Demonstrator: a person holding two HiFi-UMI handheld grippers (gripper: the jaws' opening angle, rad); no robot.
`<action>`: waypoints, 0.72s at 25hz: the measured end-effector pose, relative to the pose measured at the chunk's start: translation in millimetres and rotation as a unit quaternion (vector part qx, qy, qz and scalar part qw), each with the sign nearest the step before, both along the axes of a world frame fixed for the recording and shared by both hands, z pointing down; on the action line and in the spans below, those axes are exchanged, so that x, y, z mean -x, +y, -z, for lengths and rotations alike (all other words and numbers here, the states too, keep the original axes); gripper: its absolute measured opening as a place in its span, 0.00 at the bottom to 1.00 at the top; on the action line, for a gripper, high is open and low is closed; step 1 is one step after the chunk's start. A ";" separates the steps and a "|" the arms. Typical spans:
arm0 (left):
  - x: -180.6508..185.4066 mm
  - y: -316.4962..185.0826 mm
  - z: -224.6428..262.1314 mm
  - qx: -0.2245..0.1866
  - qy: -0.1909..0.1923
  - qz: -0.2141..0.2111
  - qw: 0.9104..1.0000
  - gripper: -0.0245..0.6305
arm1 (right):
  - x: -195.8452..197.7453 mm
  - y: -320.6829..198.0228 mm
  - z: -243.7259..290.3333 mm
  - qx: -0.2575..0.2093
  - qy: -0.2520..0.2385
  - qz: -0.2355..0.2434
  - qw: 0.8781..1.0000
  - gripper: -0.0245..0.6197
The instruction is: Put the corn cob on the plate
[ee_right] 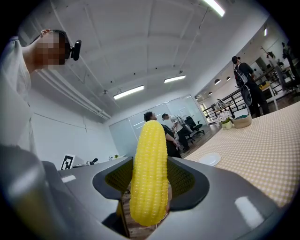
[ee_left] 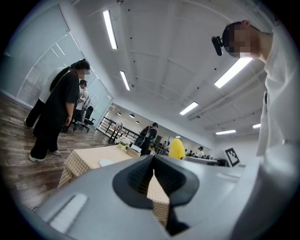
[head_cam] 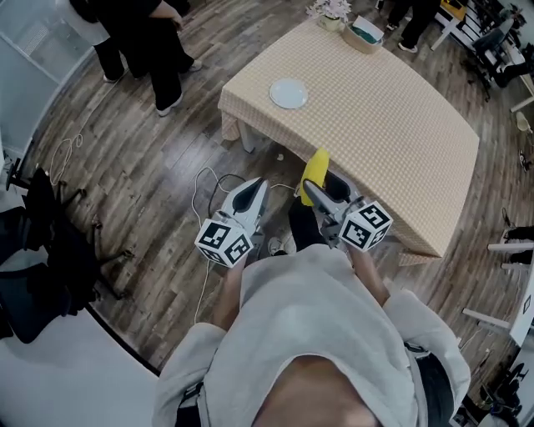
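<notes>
My right gripper (head_cam: 314, 188) is shut on a yellow corn cob (head_cam: 314, 170), which stands upright between the pads (ee_right: 150, 173). It hovers over the floor just short of the near edge of the table (head_cam: 392, 117), which wears a beige checked cloth. A small white plate (head_cam: 289, 92) lies near the table's far left corner; the right gripper view has the plate (ee_right: 209, 159) ahead to the right. My left gripper (head_cam: 255, 190) hangs beside the right one, shut, with nothing held; its pads (ee_left: 140, 174) meet at the tips.
A basket (head_cam: 365, 34) and a pot of flowers (head_cam: 331, 12) stand at the table's far end. People (head_cam: 142, 42) stand on the wood floor at the upper left. White cables (head_cam: 204, 179) trail on the floor by my feet. Black chairs (head_cam: 46, 250) sit at the left.
</notes>
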State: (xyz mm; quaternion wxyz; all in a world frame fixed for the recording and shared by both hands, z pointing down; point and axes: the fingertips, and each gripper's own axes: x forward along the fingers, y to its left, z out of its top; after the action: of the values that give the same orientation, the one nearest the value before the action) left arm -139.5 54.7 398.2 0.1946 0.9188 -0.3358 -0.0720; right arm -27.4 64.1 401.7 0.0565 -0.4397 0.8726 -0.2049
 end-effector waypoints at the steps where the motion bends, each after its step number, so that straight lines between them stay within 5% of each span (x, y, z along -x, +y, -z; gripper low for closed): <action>1: -1.2 -2.7 -1.2 0.001 -0.001 -0.001 1.000 0.05 | -1.2 -3.3 -1.4 0.001 -0.001 -0.001 1.000 0.39; 18: -54.6 -146.9 -13.9 0.019 -0.014 -0.011 1.000 0.05 | -42.9 -146.6 -26.7 0.022 -0.016 0.000 1.000 0.39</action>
State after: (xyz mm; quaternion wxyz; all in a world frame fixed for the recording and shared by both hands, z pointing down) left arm -85.0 -92.2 412.1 0.2077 0.9196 -0.3295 -0.0506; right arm 15.5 -82.5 428.3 0.0609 -0.4375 0.8668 -0.2315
